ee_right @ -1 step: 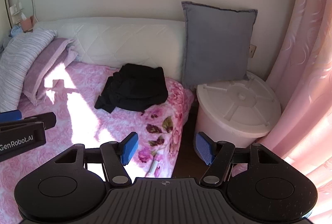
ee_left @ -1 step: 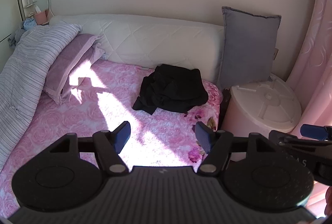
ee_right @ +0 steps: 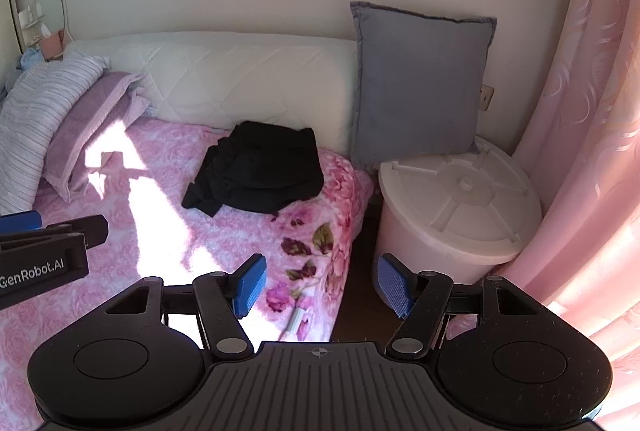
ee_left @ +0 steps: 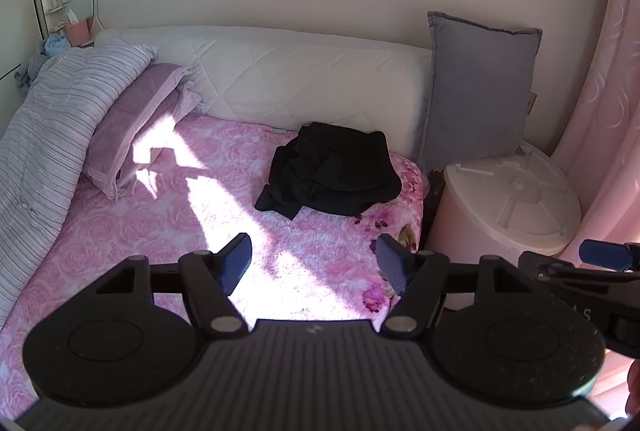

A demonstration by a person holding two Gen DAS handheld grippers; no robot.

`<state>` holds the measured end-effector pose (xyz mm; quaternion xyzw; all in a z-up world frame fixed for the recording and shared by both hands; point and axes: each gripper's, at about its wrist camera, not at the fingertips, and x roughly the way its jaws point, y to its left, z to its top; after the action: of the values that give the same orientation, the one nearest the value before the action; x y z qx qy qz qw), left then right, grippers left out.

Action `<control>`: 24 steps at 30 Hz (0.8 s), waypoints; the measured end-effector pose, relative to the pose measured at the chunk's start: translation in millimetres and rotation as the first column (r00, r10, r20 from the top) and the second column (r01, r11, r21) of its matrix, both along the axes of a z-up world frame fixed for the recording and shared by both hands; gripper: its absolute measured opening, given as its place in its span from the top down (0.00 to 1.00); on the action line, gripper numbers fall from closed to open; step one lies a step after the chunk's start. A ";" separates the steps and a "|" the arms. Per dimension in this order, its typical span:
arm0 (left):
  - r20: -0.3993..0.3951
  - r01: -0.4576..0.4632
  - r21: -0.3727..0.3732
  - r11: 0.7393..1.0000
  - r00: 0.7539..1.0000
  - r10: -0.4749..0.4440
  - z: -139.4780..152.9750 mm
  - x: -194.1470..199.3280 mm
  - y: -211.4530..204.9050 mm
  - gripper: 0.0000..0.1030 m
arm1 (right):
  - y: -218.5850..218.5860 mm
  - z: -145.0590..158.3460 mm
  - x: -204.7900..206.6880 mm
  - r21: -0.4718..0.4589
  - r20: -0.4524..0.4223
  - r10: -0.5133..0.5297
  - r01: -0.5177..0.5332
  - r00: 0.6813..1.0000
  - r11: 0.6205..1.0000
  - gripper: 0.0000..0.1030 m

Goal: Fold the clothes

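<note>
A crumpled black garment point(ee_left: 332, 171) lies on the pink floral bedspread point(ee_left: 168, 223) close to the white padded headboard point(ee_left: 296, 83). The right wrist view has the same garment point(ee_right: 260, 169) near the bed's right edge. My left gripper point(ee_left: 314, 263) hovers open over the sunlit bedspread, well short of the garment, with nothing between its blue pads. My right gripper point(ee_right: 322, 283) is open too, above the bed's edge and the dark floor gap, and holds nothing. Each gripper shows at the margin of the other's view.
A grey cushion point(ee_right: 420, 87) leans on the wall above a white lidded bin point(ee_right: 460, 207) beside the bed. A pink curtain point(ee_right: 592, 111) hangs on the right. A striped duvet point(ee_left: 48, 139) and purple pillow point(ee_left: 128, 127) lie at the left. A small white object point(ee_right: 296, 319) rests by the bed edge.
</note>
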<state>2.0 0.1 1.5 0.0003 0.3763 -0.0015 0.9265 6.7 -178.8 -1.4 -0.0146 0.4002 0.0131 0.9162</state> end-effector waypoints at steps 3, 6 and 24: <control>-0.007 0.003 -0.009 1.000 1.000 -0.003 1.7 5.0 1.3 0.36 | 0.9 2.3 1.0 -0.001 0.007 -0.005 0.005 1.000 1.000 0.36; -0.002 0.007 -0.011 1.000 1.000 -0.007 -0.2 7.4 0.7 0.36 | 0.4 0.3 2.0 0.004 0.010 -0.008 0.008 1.000 1.000 0.36; -0.021 0.017 -0.017 1.000 1.000 -0.017 -7.7 10.1 18.5 0.36 | 14.2 -11.4 -0.5 0.007 0.005 -0.010 0.009 1.000 1.000 0.36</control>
<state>12.1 18.6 -6.2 -0.0045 0.3862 -0.0127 0.9223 6.2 -164.6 -12.8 -0.0096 0.3977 0.0101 0.9174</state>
